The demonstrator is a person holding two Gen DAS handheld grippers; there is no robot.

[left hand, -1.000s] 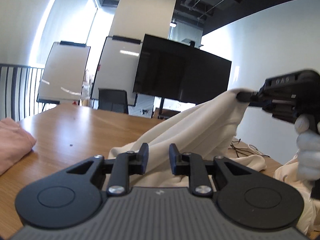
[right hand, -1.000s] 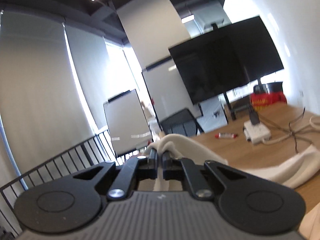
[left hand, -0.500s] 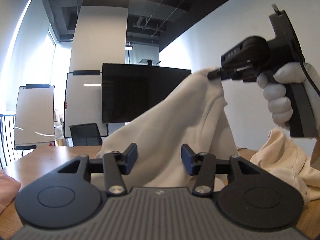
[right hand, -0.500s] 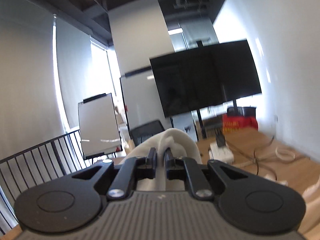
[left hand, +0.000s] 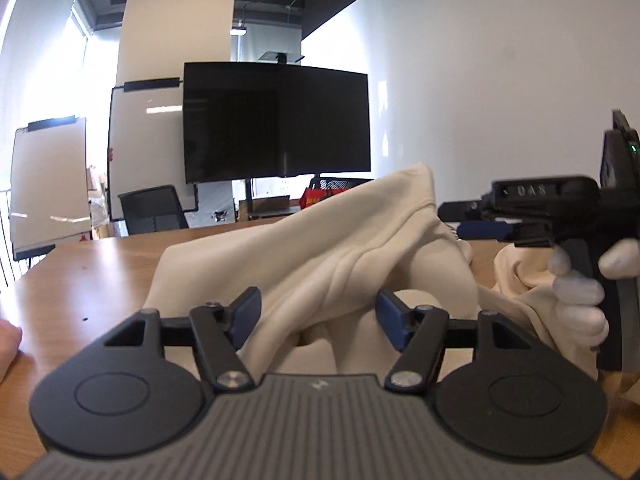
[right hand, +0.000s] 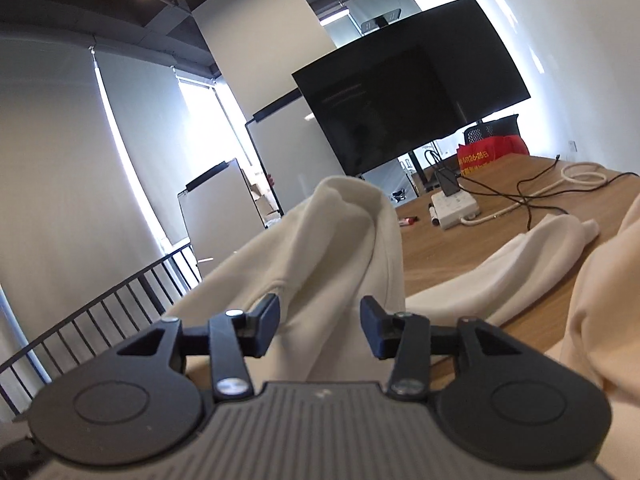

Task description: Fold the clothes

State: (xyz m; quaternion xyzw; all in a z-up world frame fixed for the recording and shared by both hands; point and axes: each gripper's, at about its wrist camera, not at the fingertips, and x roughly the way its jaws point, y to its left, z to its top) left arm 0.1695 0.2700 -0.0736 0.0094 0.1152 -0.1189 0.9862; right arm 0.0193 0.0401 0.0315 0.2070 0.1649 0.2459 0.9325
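A cream garment (left hand: 340, 248) lies heaped on the wooden table (left hand: 100, 272), one corner still standing up in a peak (right hand: 348, 208). My left gripper (left hand: 319, 316) sits low at its near edge. Its jaws are opening, with loose cloth between them and no pad pressing. My right gripper (right hand: 319, 316) is also opening, and the garment's fold hangs free between its fingers. In the left wrist view the right gripper (left hand: 460, 219) shows at the right in a white-gloved hand (left hand: 580, 300), its tips just clear of the peak. A sleeve (right hand: 520, 256) trails over the table.
A second cream garment (left hand: 524, 276) is piled at the right, and a pink cloth (left hand: 8, 344) lies at the left edge. A power strip (right hand: 456, 204), cables (right hand: 540, 196), markers and a red bag (right hand: 492, 152) lie on the far end of the table. Beyond stand a dark screen (left hand: 276, 120) and whiteboards.
Both grippers have gone from shut on the cream garment to open and let it go. The right gripper has dropped from high up to near table level, and the raised cloth is sinking.
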